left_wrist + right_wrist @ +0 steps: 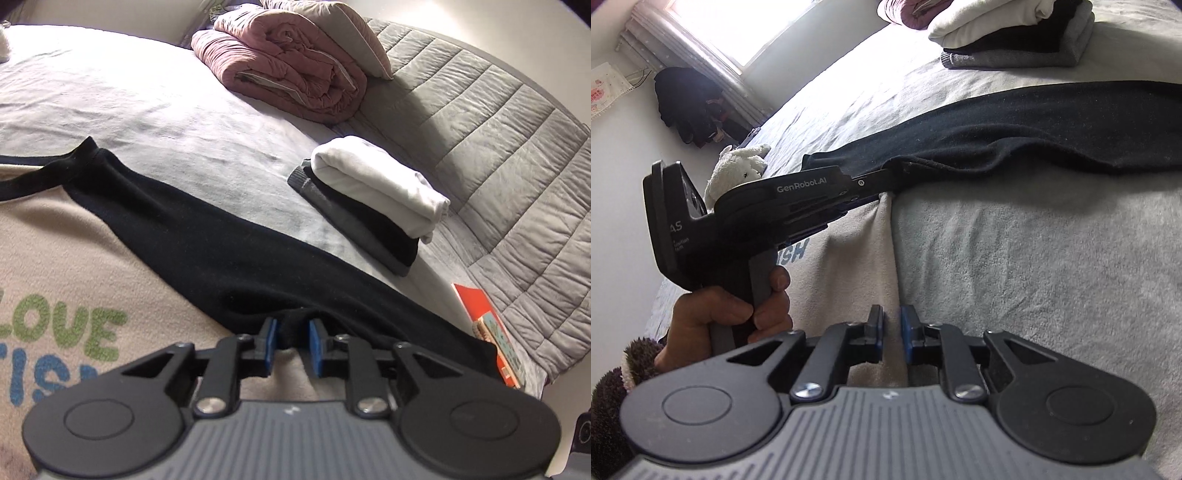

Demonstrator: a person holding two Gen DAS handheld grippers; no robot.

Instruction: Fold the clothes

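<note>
My left gripper [291, 341] has its fingers clamped on the black sleeve [221, 240] of the beige sweatshirt [55, 258] spread on the bed [147, 110]; my right gripper [892, 334] pinches its beige side edge. Thin bites may slip, dragging the fold crooked.

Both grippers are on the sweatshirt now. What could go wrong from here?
1. The left gripper pinches only a small bunch of the black sleeve; it may slip free on a pull.
2. The right gripper grips just the thin beige edge; uneven lifting could skew the fold.
3. A wide sleeve swing could topple the folded stack.
</note>
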